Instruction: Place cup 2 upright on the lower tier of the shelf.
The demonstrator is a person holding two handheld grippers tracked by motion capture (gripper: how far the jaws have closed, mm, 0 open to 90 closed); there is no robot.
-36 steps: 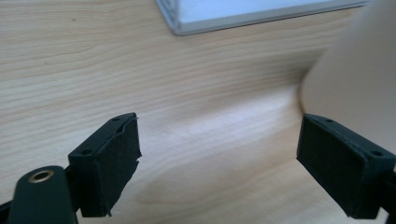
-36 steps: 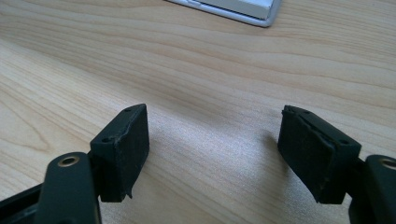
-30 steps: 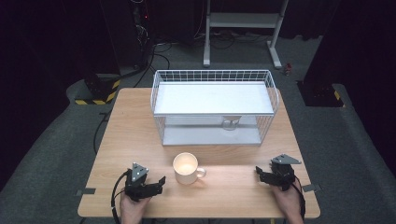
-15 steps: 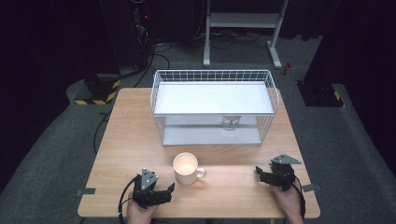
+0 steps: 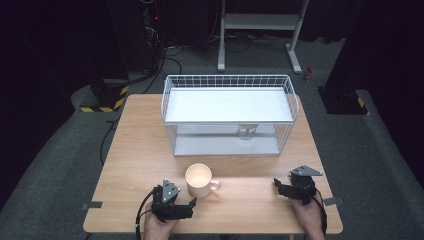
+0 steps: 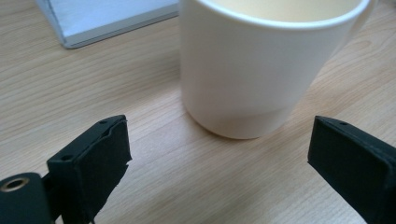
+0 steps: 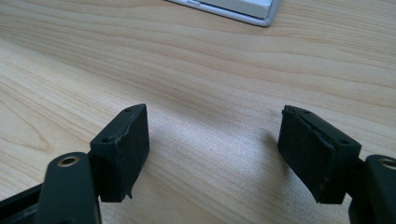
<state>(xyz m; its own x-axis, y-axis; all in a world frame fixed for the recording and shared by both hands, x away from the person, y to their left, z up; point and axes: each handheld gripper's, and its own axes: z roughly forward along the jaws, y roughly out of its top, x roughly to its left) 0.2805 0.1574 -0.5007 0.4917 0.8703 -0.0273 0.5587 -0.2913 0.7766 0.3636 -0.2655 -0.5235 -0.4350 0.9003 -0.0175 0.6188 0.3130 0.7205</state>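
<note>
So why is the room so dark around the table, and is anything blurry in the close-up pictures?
High view: light falls on the table and wire basket; the surroundings stay nearly black, and the mug glows inside. Left gripper view: the mug is sharp, casting a soft shadow at its base. Right gripper view: wood grain crisp, with faint glare between the jaws.

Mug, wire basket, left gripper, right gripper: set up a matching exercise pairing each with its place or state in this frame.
Things:
1. mug
2. wire basket
3. left gripper
4. right gripper

Places or states:
A. jaws open over bare wood at the table's near right
B. stands upright near the table's front edge, handle to the right in the high view
C. jaws open, aimed at the mug, nothing between them
D. sits at the table's far side, white shelf inside

Pairs: 1-B, 2-D, 3-C, 4-A
</note>
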